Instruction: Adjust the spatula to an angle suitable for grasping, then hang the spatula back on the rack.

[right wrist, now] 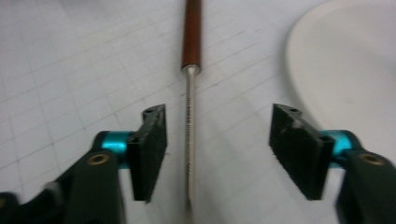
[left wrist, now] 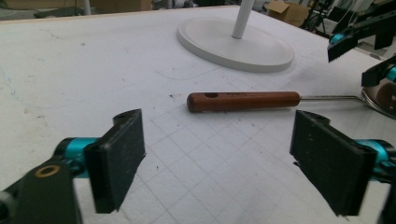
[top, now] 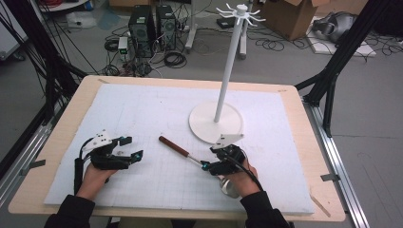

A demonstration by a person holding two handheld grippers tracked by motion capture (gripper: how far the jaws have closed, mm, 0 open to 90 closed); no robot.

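Right gripper [right wrist: 217,154] fingers straddle ladle [right wrist: 192,32] shaft, bowl cut off.

Black sleeves are worn on both forearms. The left gripper [top: 134,147] and right gripper [top: 206,166] are built black, with teal collars, brass-coloured screws, grey three-cornered plates and trailing black cables.

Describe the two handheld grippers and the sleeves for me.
Both the left gripper and the right gripper have black bodies, flat black jaw pads on teal mounts, brass-coloured screws, and a grey three-cornered plate on top. A black cable trails from each. The person's sleeves are black.
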